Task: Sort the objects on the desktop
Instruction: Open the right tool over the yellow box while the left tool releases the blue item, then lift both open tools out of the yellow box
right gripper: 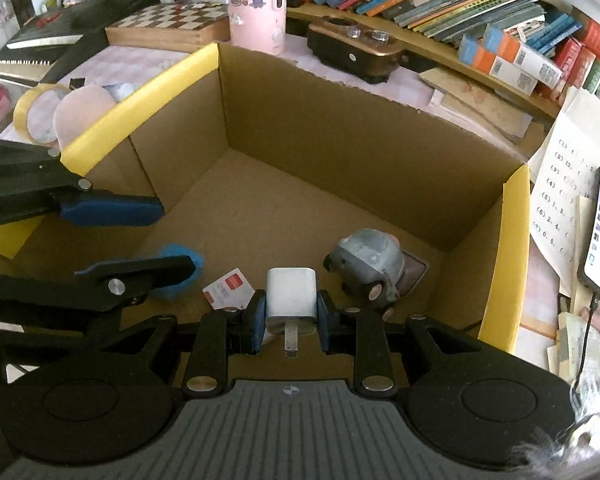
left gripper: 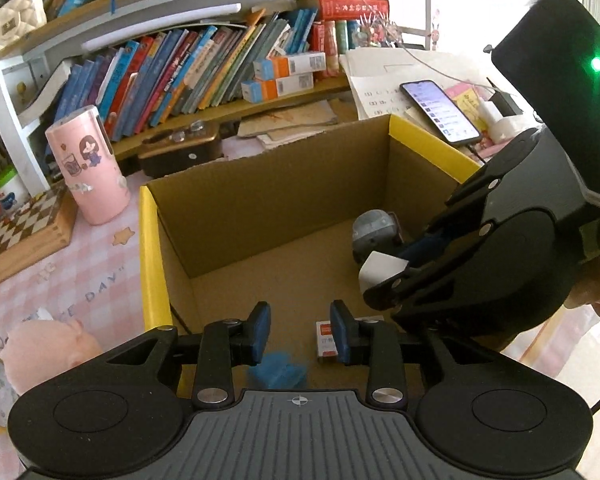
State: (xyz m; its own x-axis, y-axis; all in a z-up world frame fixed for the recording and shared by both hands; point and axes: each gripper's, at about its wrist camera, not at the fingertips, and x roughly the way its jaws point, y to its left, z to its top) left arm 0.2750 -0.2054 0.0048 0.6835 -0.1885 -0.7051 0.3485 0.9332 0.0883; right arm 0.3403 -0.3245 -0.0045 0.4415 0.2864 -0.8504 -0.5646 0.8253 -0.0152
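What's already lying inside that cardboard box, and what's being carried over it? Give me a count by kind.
Grey toy car on the floor of the brown cardboard box: 1
Small white-and-red card packet on the floor: 1
Fuzzy blue clump on the floor: 1
White plug-in charger block held in the right gripper above the box: 1
Total: 4

The left gripper is open, holding nothing.
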